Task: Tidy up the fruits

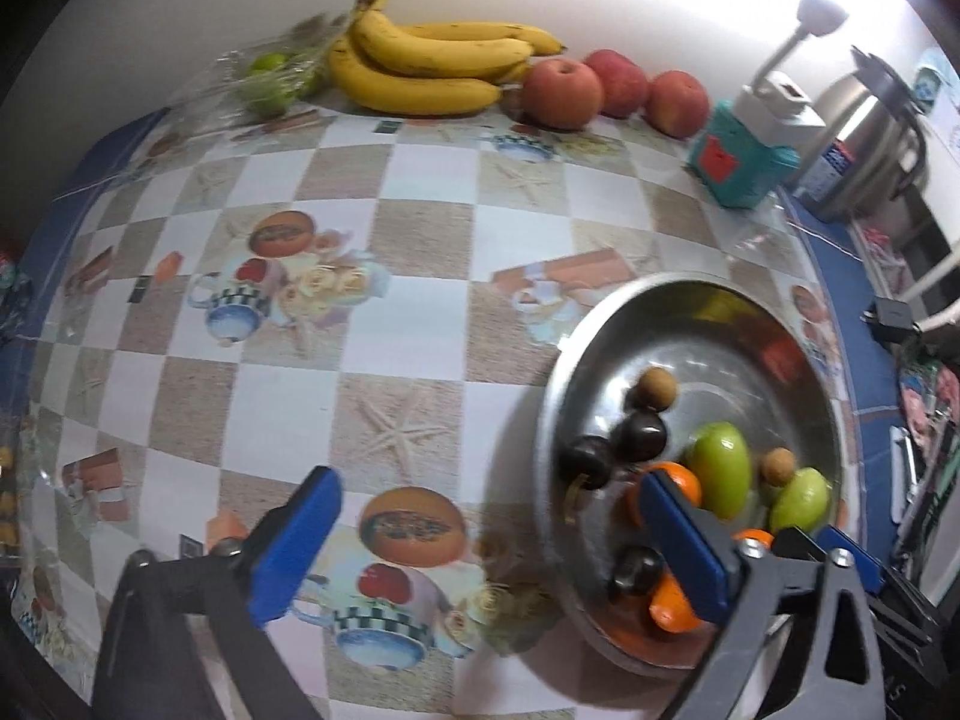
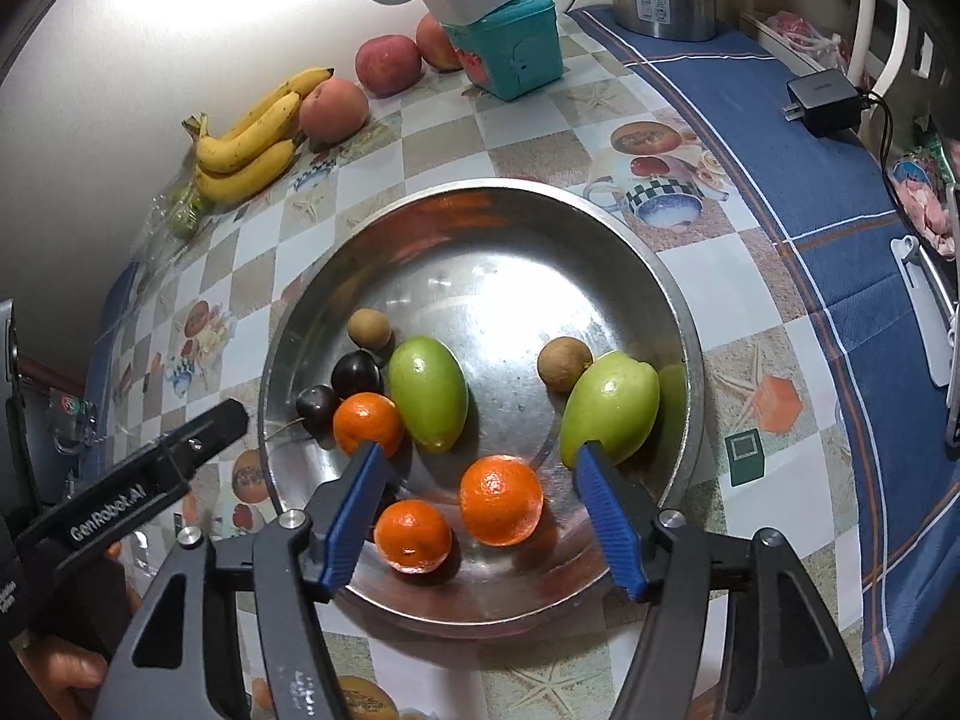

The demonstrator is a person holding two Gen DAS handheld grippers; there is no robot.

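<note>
three tangerines (image 2: 500,500), two green mangoes (image 2: 428,394), dark plums (image 2: 357,375) and what looked like longans (image 2: 564,364) were held in a steel basin (image 2: 678,312). both grippers were spread open over it, left gripper (image 1: 489,546) and right gripper (image 2: 477,462), nothing clamped. bananas (image 1: 420,69) and apples (image 1: 561,93) were left by the wall.

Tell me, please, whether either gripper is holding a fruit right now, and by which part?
Nothing is held: the left gripper and the right gripper both stand open and empty.
</note>
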